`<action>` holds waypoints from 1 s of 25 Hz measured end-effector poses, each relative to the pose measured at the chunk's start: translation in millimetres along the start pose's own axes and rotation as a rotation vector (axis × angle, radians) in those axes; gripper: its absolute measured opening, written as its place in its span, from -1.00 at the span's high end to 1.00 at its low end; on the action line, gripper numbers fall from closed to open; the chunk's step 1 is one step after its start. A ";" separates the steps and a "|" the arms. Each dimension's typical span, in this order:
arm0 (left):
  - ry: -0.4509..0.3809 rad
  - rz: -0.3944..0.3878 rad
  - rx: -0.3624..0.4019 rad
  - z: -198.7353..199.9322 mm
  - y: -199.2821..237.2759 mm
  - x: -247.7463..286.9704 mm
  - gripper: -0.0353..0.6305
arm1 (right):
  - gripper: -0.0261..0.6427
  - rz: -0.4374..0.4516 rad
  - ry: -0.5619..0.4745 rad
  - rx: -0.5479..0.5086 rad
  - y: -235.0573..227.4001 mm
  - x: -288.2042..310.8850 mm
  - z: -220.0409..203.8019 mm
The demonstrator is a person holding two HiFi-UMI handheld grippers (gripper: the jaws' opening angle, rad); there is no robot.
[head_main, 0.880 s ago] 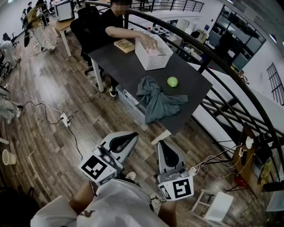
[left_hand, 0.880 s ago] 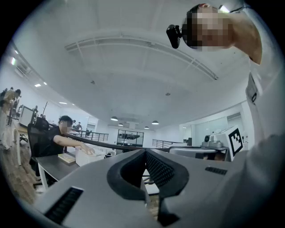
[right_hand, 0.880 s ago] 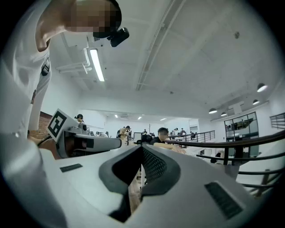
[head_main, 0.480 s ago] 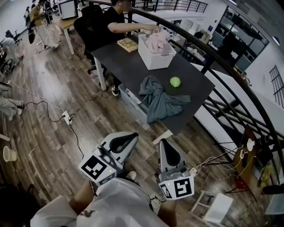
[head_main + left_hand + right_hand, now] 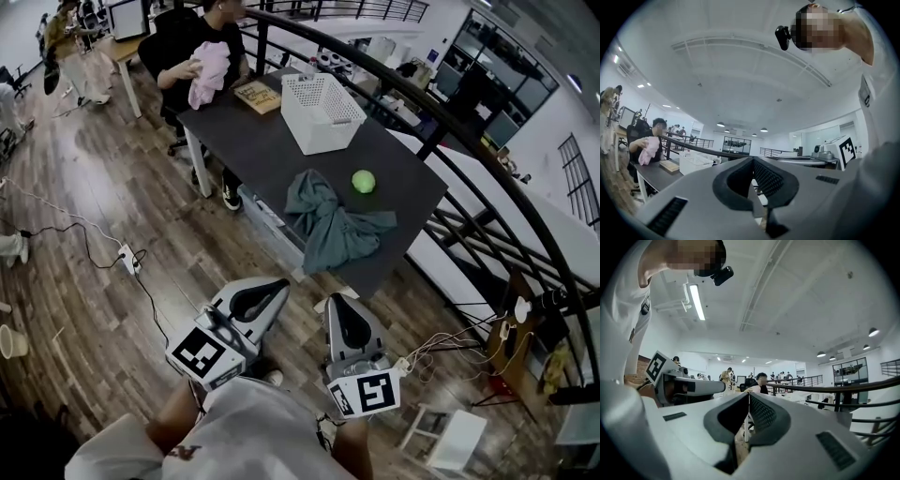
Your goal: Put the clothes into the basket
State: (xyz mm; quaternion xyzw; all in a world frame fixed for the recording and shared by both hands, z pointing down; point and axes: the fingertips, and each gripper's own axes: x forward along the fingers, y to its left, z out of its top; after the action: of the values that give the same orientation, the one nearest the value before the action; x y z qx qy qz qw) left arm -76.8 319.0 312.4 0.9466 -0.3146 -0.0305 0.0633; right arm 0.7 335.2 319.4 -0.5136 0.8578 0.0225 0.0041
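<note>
A white mesh basket [image 5: 322,111] stands empty at the far end of the dark table [image 5: 267,150]. A grey-green garment [image 5: 330,225] lies crumpled near the table's front edge, partly hanging over it. A seated person at the far end holds a pink garment [image 5: 208,70] against the chest. My left gripper [image 5: 280,282] and right gripper [image 5: 330,302] are held low in front of me, short of the table, both shut and empty. In the left gripper view the basket [image 5: 696,161] and pink garment [image 5: 648,153] show far off beyond the shut left gripper [image 5: 752,160]. The right gripper [image 5: 748,395] points toward the table.
A green ball [image 5: 364,181] lies beside the grey-green garment. A book [image 5: 258,96] lies left of the basket. A black curved railing [image 5: 441,122] runs behind the table. Cables and a power strip [image 5: 127,260] lie on the wooden floor to the left.
The person at the table has lifted the pink garment out of the basket and drawn it to the chest. My two grippers have barely moved.
</note>
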 end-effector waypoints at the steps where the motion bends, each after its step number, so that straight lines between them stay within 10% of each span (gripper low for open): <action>1: 0.003 -0.005 0.003 0.5 6.2 3.7 0.88 | 0.86 0.000 0.004 0.001 -0.8 8.1 -0.8; 25: 0.005 0.024 -0.031 5.2 82.2 107.5 0.88 | 0.86 0.021 0.030 0.003 -89.5 94.7 -11.2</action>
State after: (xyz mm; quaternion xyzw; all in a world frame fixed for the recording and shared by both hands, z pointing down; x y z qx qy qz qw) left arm -39.9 188.8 316.8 0.9417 -0.3253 -0.0325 0.0793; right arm 35.0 209.1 324.7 -0.5047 0.8632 0.0137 -0.0081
